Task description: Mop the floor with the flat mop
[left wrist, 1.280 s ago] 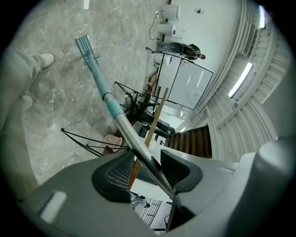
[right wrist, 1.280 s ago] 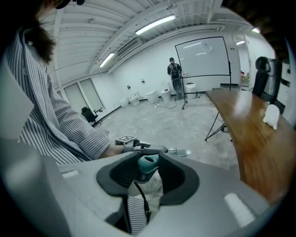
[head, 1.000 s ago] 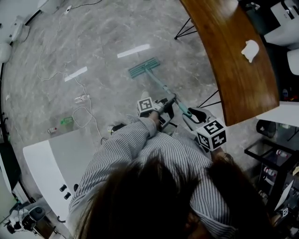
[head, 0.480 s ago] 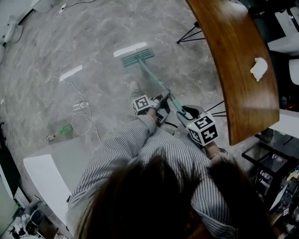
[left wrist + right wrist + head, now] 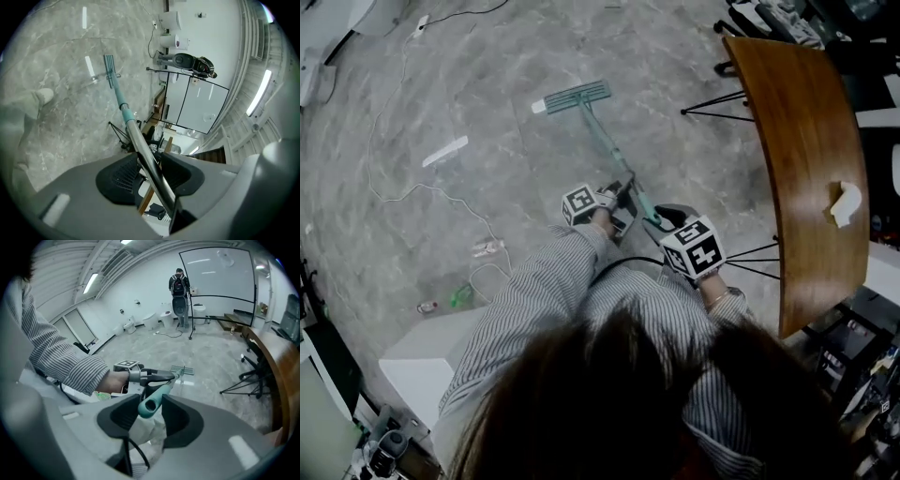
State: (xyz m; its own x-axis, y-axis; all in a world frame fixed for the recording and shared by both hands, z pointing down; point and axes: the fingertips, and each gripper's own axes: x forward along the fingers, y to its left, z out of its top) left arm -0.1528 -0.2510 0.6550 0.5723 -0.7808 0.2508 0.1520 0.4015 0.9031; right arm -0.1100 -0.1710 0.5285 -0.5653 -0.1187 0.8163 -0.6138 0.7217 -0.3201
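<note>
The left gripper (image 5: 149,173) clamps the metal shaft of the flat mop (image 5: 606,142) between its pads, its jaws having just narrowed a little. The right gripper (image 5: 153,405) grasps the teal handle end, its jaws having just widened slightly. The mop head (image 5: 574,96) lies flat on the marbled floor (image 5: 478,66), well left of the wooden table (image 5: 811,141).

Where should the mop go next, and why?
Probably pull the mop head straight back toward the person. It lies flat on the floor, far out at the end of the handle, with a stretch of floor between it and the person. The left gripper, jaws just closing, and the right gripper, jaws just opening, both have the handle between them.
</note>
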